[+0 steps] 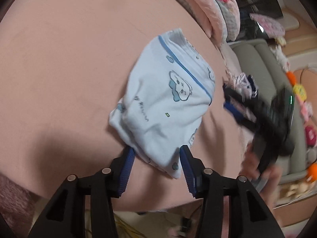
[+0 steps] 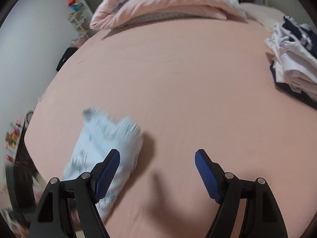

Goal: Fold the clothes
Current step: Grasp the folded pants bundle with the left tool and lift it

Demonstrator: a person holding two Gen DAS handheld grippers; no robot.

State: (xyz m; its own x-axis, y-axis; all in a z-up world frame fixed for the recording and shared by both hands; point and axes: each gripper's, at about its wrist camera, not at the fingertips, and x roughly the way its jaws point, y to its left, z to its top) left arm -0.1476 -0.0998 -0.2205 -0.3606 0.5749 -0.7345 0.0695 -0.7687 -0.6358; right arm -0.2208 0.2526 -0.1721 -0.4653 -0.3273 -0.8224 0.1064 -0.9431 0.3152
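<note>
A folded light-blue garment (image 1: 162, 103) with cartoon prints and a blue trim line lies on the pink bed sheet (image 1: 65, 75). My left gripper (image 1: 157, 153) is open, its blue pads on either side of the garment's near edge, not closed on it. My right gripper (image 2: 157, 155) is open and empty over the sheet; the same garment (image 2: 103, 150) lies blurred beside and under its left finger. The right gripper also shows in the left wrist view (image 1: 263, 123), blurred, to the right of the garment.
A folded pink quilt and pillows (image 2: 168, 6) lie at the head of the bed. A pile of white and navy clothes (image 2: 293, 59) sits at the bed's right side. A grey sofa with toys (image 1: 263, 75) stands beside the bed.
</note>
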